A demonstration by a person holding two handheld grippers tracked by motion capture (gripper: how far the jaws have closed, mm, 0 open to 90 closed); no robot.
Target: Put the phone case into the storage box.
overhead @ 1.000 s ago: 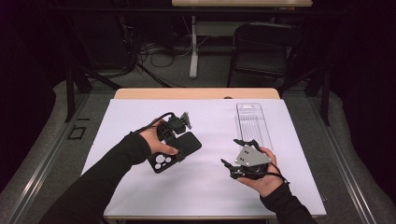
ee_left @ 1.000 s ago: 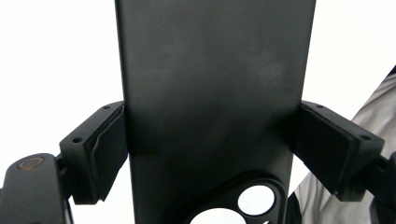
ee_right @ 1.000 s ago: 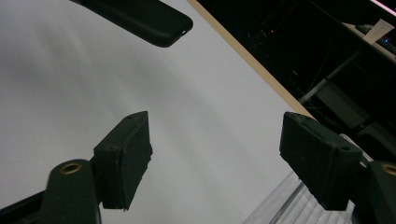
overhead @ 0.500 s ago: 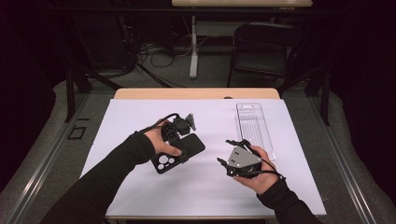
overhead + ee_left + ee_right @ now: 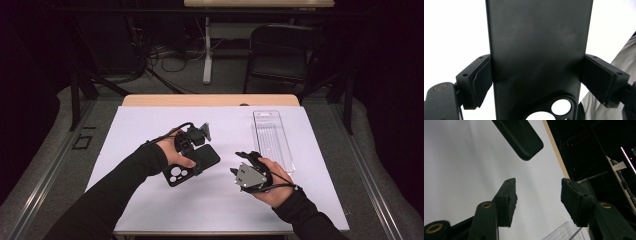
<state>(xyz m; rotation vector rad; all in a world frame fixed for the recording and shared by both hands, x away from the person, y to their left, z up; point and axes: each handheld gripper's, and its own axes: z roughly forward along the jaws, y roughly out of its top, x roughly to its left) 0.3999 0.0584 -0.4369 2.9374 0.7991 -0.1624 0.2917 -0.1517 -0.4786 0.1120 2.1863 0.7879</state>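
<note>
A black phone case with camera holes lies low over the white sheet at centre left. My left gripper is shut on it. In the left gripper view both pads press on the long sides of the case. My right gripper hovers just right of the case and points toward it. Its jaws have just been closing and stand open, with nothing between them. In the right gripper view the right gripper looks over bare sheet, and one rounded end of the case lies ahead, apart from the jaws.
A clear plastic tray lies lengthwise on the sheet, right of the right hand; its corner shows below the right jaws. The white sheet covers a wooden table. Beyond the far edge stand a dark chair and cables.
My right gripper has shifted a little left toward the case, and its jaws have drawn closer together. The left gripper has kept still with the case in it.
</note>
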